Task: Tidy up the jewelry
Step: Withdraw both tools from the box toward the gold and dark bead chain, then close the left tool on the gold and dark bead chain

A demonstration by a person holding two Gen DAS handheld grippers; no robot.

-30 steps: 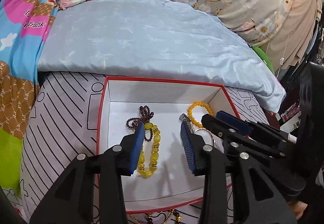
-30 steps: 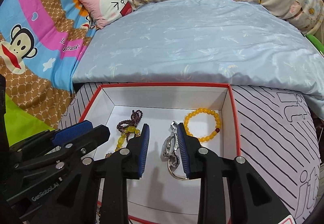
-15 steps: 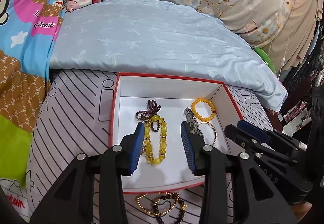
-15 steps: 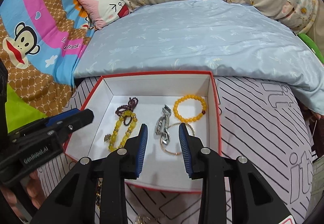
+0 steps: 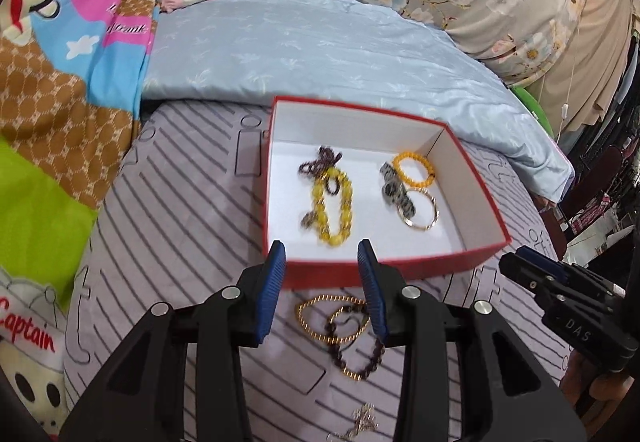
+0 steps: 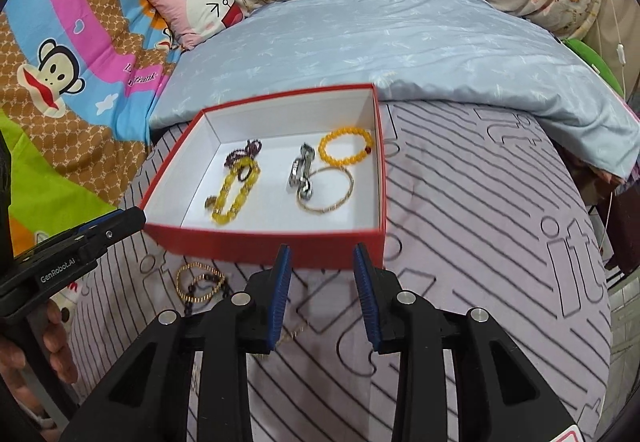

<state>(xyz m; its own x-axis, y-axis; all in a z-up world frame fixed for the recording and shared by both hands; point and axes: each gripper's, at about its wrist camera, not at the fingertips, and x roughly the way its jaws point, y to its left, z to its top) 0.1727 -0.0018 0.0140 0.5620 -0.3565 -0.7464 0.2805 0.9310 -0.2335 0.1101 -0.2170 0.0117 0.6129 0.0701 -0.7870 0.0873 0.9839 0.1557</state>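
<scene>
A shallow red cardboard box point(image 5: 384, 268) with a smooth white lining sits on the bed's striped lilac cover point(image 6: 480, 202). Inside lie chunky translucent yellow beads point(image 5: 334, 210), a dark garnet-like strand point(image 5: 318, 166), a silvery link band point(image 5: 396, 192), a thin gold hoop point(image 5: 424, 210) and a small orange bead ring point(image 6: 346, 146). Both tongs — left point(image 5: 322, 282), right point(image 6: 322, 282) — hover spread and empty, ribbed blue pads facing. Just outside the box's near wall, a twisted gold bangle point(image 5: 320, 312) tangles with dark beads point(image 5: 356, 358).

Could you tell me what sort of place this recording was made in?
Most likely a bedroom, with the work done on a bed: a red box of bracelets sits on a striped bedsheet, with a pale blue quilt and a bunny pillow behind.
</scene>
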